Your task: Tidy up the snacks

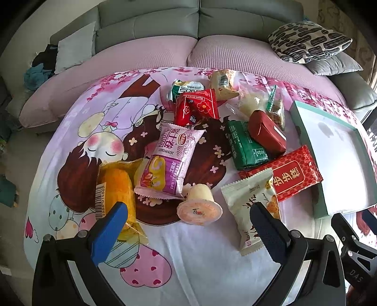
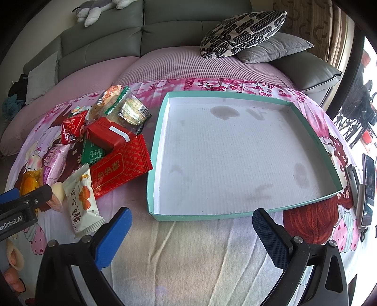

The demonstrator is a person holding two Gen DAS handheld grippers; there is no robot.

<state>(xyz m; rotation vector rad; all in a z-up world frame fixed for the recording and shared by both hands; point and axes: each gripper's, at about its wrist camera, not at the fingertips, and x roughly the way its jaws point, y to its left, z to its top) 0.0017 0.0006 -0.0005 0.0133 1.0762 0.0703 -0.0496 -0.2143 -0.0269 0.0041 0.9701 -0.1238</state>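
Note:
A pile of wrapped snacks lies on the cartoon-print cloth (image 1: 200, 263). In the left wrist view I see a jelly cup (image 1: 199, 205) on its side, a cream packet (image 1: 253, 207), an orange cake packet (image 1: 117, 188), a purple roll packet (image 1: 169, 160), a flat red packet (image 1: 287, 173), a green packet (image 1: 246, 147) and a red box (image 1: 267, 134). A shallow teal tray (image 2: 157, 141) with a bare white floor sits right of the pile. My left gripper (image 1: 188, 209) is open just short of the jelly cup. My right gripper (image 2: 192, 215) is open and empty at the tray's near edge.
A grey sofa (image 1: 165, 26) with a pink cover runs behind the table. A patterned pillow (image 2: 242, 33) and a grey pillow (image 2: 273, 48) lie at the back right. A phone (image 2: 367, 188) stands at the table's right edge. A plush toy (image 2: 96, 9) sits on the sofa back.

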